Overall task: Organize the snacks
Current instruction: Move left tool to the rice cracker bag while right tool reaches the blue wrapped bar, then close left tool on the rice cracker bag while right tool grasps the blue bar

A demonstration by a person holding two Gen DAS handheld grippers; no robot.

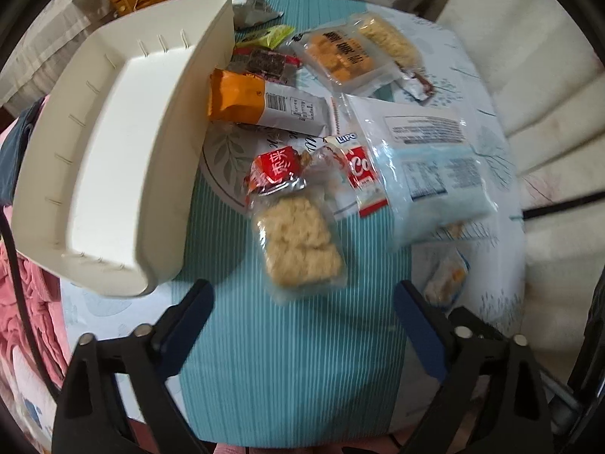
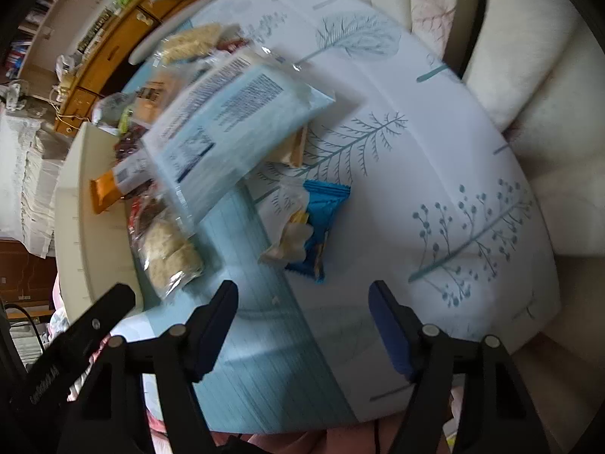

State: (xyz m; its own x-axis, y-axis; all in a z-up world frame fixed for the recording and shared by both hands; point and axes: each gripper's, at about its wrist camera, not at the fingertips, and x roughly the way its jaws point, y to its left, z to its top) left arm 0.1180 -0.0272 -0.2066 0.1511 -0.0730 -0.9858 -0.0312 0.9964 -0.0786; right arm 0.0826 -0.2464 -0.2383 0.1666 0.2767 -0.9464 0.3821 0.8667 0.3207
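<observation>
both grippers stood spread and empty, the left gripper (image 1: pixel 302 325) just short of a clear-wrapped rice-cracker pack (image 1: pixel 300 242) and the right gripper (image 2: pixel 302 325) short of a blue wrapper (image 2: pixel 321 223). the white bin (image 1: pixel 102 143) was the landmark: beside its near wall lay the cracker pack, a red packet (image 1: pixel 274 172) and an orange bar (image 1: pixel 242 94), with a large pale-blue bag (image 1: pixel 431 166) farther out and an orange cracker pack (image 1: pixel 340 56) past its far end. its visible floor held nothing, so sorting looked barely begun, with every snack left on the tablecloth (image 1: pixel 287 359).

Both the left gripper (image 1: pixel 304 304) and right gripper (image 2: pixel 302 304) point downward, jaws apart, apparently holding nothing.
</observation>
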